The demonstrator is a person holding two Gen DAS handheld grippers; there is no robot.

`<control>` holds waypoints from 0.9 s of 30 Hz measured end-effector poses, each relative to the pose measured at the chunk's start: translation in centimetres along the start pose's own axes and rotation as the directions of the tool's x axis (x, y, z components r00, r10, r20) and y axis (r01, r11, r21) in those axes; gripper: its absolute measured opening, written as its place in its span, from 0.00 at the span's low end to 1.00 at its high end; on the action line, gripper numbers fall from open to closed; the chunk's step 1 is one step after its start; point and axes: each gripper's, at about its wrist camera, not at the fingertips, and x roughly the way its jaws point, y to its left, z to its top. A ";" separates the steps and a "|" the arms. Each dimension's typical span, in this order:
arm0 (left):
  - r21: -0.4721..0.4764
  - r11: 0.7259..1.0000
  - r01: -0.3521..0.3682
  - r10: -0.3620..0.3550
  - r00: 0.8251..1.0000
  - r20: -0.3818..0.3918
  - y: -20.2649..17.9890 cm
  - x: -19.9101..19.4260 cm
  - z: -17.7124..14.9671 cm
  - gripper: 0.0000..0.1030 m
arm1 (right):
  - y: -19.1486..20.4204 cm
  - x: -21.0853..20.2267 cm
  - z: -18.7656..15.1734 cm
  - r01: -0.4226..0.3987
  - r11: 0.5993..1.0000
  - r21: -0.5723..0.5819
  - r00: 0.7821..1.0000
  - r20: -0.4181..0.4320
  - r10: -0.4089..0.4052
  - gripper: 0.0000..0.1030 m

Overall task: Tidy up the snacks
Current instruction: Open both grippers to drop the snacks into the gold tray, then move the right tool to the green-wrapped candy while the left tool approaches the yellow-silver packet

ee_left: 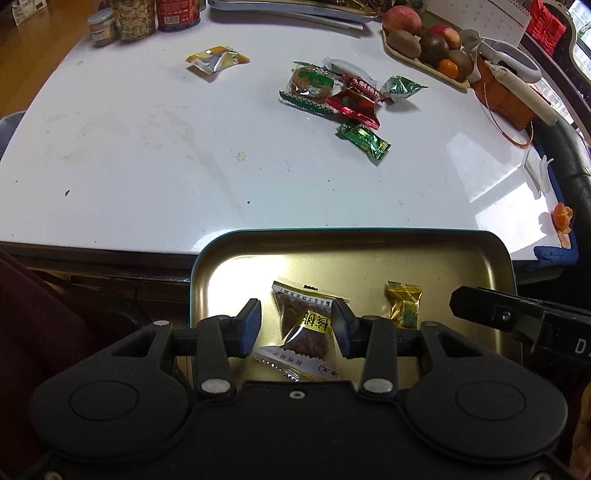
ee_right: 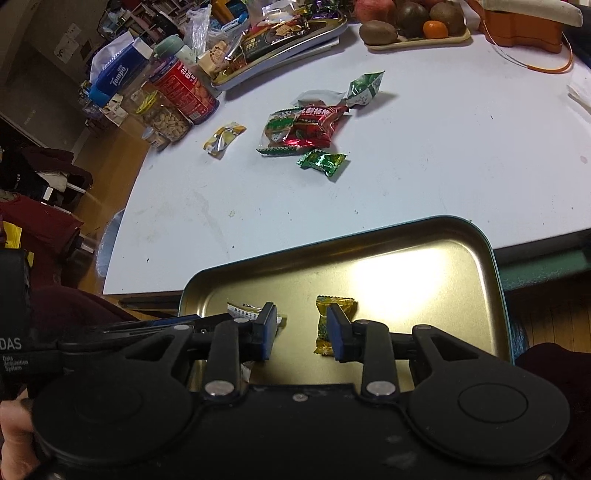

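A gold metal tray (ee_left: 495, 258) (ee_right: 476, 243) with a teal rim juts over the table's near edge. In it lie a clear-wrapped brown walnut cake (ee_left: 308, 325) and a yellow-green candy (ee_left: 404, 304) (ee_right: 334, 326). My left gripper (ee_left: 296, 326) is open above the walnut cake, not touching it. My right gripper (ee_right: 302, 328) is open and empty over the tray, its right finger beside the yellow-green candy. On the white table (ee_left: 147, 166) lie a yellow packet (ee_left: 216, 59) (ee_right: 223, 140), a pile of red and green snacks (ee_left: 332, 94) (ee_right: 301, 127) and a green candy (ee_left: 364, 140) (ee_right: 324, 162).
Jars and a red can (ee_right: 186, 92) stand at the back left. A long tray of snacks (ee_right: 280, 33) and a fruit plate (ee_left: 424, 44) (ee_right: 413, 26) sit at the back. An orange box (ee_left: 506, 96) and a peeled tangerine (ee_left: 563, 218) are on the right.
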 end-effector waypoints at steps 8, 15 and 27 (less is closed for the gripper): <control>-0.056 0.998 0.017 -0.017 1.000 0.010 2.2 -0.2 2.6 0.48 | 0.7 0.1 2.3 0.003 0.998 -0.068 1.000 0.015 -0.002 0.32; -0.074 0.997 -0.028 0.031 0.999 0.032 4.4 -0.1 6.1 0.48 | 0.9 1.6 5.3 0.049 0.987 -0.150 0.999 0.002 -0.049 0.32; -0.024 0.998 -0.056 0.057 0.997 0.048 6.2 2.4 12.8 0.48 | 2.6 6.5 10.1 0.095 0.900 -0.426 0.995 0.009 -0.100 0.32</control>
